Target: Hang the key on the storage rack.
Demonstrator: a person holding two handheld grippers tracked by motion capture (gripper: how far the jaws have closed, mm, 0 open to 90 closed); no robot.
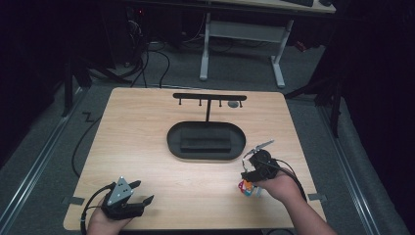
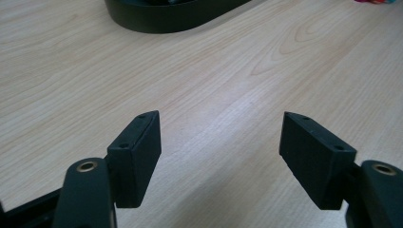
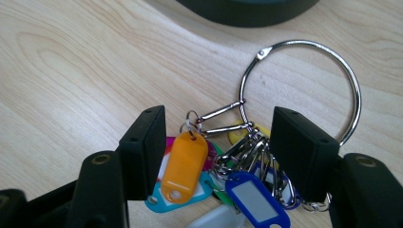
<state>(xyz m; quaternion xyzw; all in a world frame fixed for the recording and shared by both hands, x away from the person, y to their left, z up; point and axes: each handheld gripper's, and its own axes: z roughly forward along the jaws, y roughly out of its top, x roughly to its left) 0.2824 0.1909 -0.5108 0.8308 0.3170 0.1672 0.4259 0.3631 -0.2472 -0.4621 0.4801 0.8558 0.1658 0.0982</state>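
A bunch of coloured key tags [image 3: 184,166] hangs on clips from a large metal ring [image 3: 304,90] and lies flat on the wooden table [image 1: 147,122]. My right gripper [image 3: 216,142] stands over the bunch with one jaw on each side; the jaws are open and a gap shows beside the orange tag. In the high view the right gripper [image 1: 248,182] is near the front right of the table, with the tags [image 1: 246,188] just under it. My left gripper [image 1: 142,192] rests at the front left, open, with bare wood between its jaws [image 2: 221,142].
A black oval tray [image 1: 205,139] sits mid-table, with a T-shaped rack of small hooks [image 1: 209,97] rising behind it. A small grey object [image 1: 234,104] lies by the rack's right end. White desk legs and cables stand on the floor beyond the table.
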